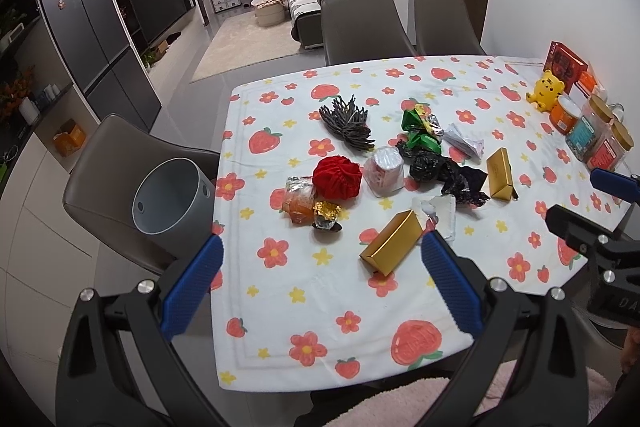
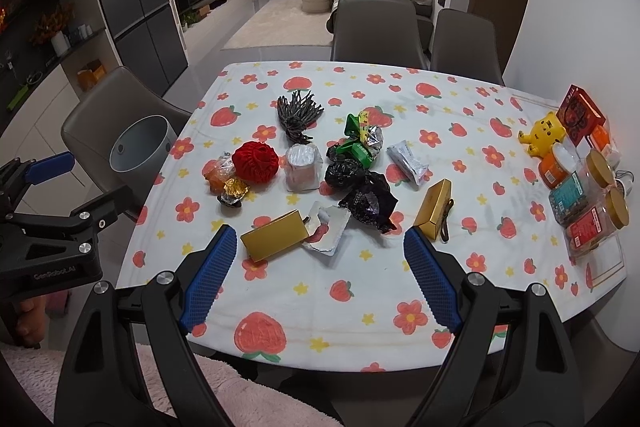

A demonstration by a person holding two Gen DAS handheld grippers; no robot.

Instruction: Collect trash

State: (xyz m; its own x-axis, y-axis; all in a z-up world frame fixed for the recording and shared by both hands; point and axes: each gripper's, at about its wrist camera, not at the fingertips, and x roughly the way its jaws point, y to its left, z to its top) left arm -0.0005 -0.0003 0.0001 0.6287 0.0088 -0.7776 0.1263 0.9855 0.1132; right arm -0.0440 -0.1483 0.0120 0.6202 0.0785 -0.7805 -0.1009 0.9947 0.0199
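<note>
Here, in the left wrist view, the left gripper (image 1: 320,281) hangs above the near edge of the table (image 1: 280,307) with its blue fingers (image 1: 192,287) spread wide and nothing between them. The trash lies in one loose group in the middle of the strawberry tablecloth: a gold box (image 1: 390,243) nearest, just beside a white plastic tray (image 1: 440,213), then a red pouch (image 1: 338,177), a gold foil wrapper (image 1: 326,215), a black crumpled bag (image 1: 432,167) and a green wrapper (image 1: 420,131) farther away. A grey bin (image 1: 170,197) stands on a chair (image 1: 100,163) at the left side of the table, its mouth open and tilted toward the table — probably placed so that trash can be dropped in without a long reach. The right gripper (image 1: 600,203) shows at the right edge, also empty.

In the right wrist view, the right gripper (image 2: 320,281) is likewise wide open and holds nothing. A second gold box (image 2: 434,209) lies near its right finger. The jars (image 2: 584,195) and a yellow toy (image 2: 544,135) stand in a row at the far right, well apart from the trash — I judge that they are kept things, not trash. The left gripper (image 2: 60,183) is at the left, near the bin. Nothing seems collected yet; the nearest gold box looks like the easiest first pick.
</note>
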